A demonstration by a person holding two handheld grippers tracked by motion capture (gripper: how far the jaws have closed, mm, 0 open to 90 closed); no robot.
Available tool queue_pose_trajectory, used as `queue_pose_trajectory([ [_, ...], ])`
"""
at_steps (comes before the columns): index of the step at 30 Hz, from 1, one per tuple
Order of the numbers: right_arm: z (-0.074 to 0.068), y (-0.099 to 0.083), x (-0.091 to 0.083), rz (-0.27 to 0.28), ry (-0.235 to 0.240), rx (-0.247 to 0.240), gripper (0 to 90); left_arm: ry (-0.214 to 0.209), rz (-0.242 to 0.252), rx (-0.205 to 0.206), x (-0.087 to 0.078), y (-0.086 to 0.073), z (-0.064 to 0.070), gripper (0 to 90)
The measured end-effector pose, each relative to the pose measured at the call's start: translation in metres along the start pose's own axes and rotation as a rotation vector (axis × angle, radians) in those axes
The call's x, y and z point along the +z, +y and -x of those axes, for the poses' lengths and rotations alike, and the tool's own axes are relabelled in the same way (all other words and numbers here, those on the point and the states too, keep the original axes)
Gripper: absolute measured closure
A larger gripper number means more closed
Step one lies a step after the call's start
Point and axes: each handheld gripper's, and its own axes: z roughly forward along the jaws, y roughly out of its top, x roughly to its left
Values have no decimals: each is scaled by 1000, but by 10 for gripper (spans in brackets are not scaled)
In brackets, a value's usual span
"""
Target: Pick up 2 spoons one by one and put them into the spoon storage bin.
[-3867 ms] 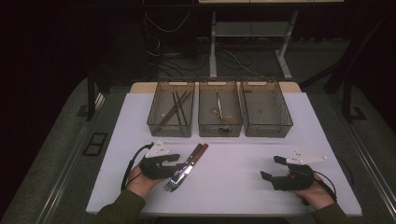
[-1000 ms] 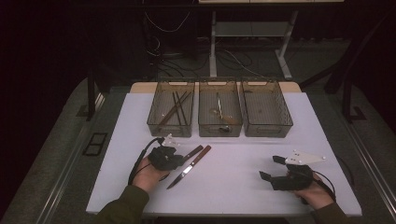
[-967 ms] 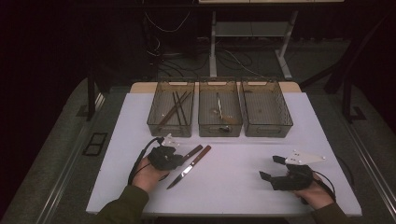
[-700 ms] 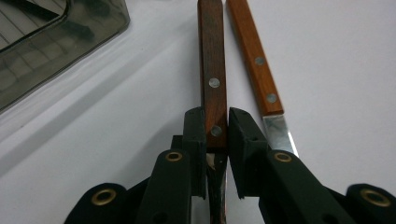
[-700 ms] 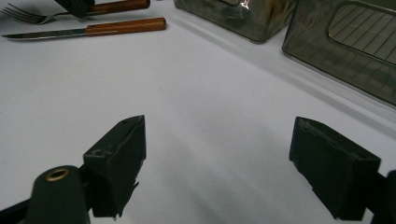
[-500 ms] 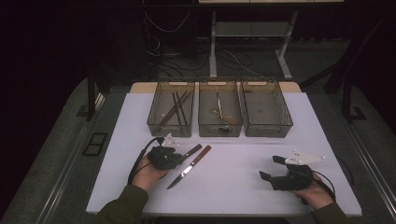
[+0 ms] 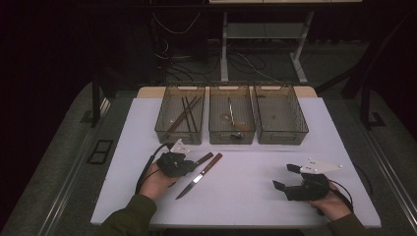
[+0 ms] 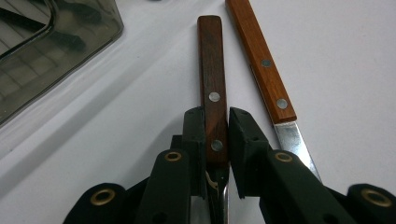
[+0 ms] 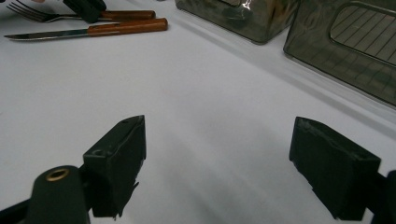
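Wooden fork handle [image 8: 213, 88] sits clamped in the left gripper [image 8: 216, 140] jaws, just beside the knife [image 8: 266, 70]. Lift straight up, keeping clear of that knife. Right gripper [image 9: 217, 168] jaws stand apart.

A high camera looks forward and down over the whole white table [image 7: 246, 196] from the near side. Each gripper camera sits low and close to the tabletop. All three views share the wooden-handled knife [image 7: 200, 175] lying left of centre.
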Motion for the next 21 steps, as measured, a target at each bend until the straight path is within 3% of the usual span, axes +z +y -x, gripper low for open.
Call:
queue_pose_trajectory([
  [7, 1, 1, -1, 7, 11, 9, 188, -14, -27, -10, -3, 4, -2, 770],
  [11, 2, 3, -1, 9, 29, 10, 180, -25, -6, -20, -10, 6, -2, 770],
  [21, 1, 24, 2, -18, 120, -31, 174, -75, 64, 20, -25, 18, 7, 770],
])
